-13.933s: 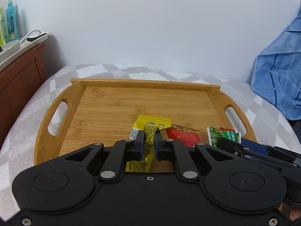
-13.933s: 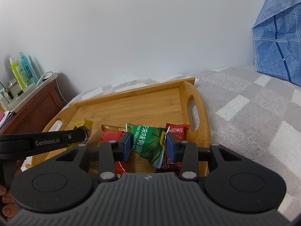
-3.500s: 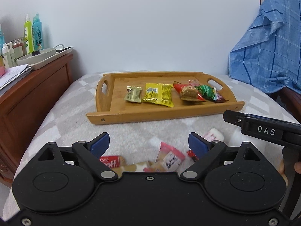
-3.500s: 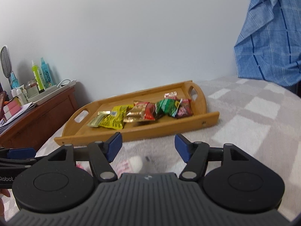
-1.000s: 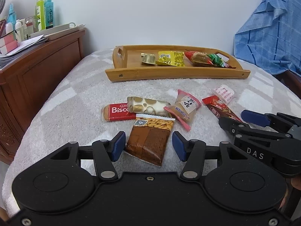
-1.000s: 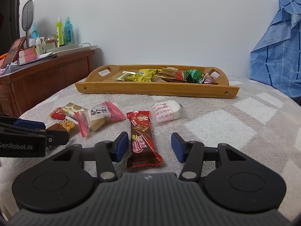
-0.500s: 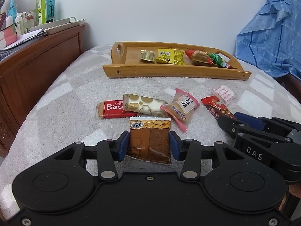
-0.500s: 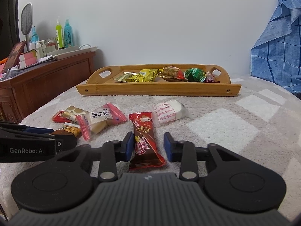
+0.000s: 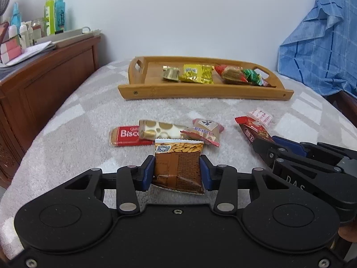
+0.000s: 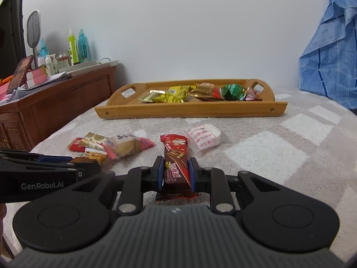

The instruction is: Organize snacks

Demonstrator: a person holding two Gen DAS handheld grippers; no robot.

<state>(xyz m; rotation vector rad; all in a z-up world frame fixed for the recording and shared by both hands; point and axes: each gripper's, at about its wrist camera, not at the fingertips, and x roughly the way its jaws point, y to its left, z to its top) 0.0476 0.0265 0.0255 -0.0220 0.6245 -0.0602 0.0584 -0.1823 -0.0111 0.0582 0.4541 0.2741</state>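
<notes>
Left-wrist view: my left gripper point(image 9: 177, 170) has just been closing and its pads now clamp the brown almond packet point(image 9: 178, 163) by its two long edges. Ahead of the fingertips lie three loose snacks touching one another: the red biscuit bar point(image 9: 125, 136) leftmost, the gold-and-white bar point(image 9: 159, 130) across it, the pink-ended candy point(image 9: 204, 129) beside that. Farther ahead stands the wooden tray point(image 9: 200, 92), with a row of snacks already in it.

Right-wrist view: my right gripper point(image 10: 175, 174) is clenched on the dark red chocolate bar point(image 10: 175, 163), held near its rear half. Just ahead and right of the fingers rests the white wrapped cake point(image 10: 206, 138).

Risks, as I judge them: the almond packet's foil is slick and soft, so it may buckle or slide out on the lift; the chocolate bar's free front end may droop and catch the tray's near rail point(image 10: 191, 110).

Room: bare blanket point(image 10: 279, 156) lies open between fingers and tray; the tray's back half is free.
</notes>
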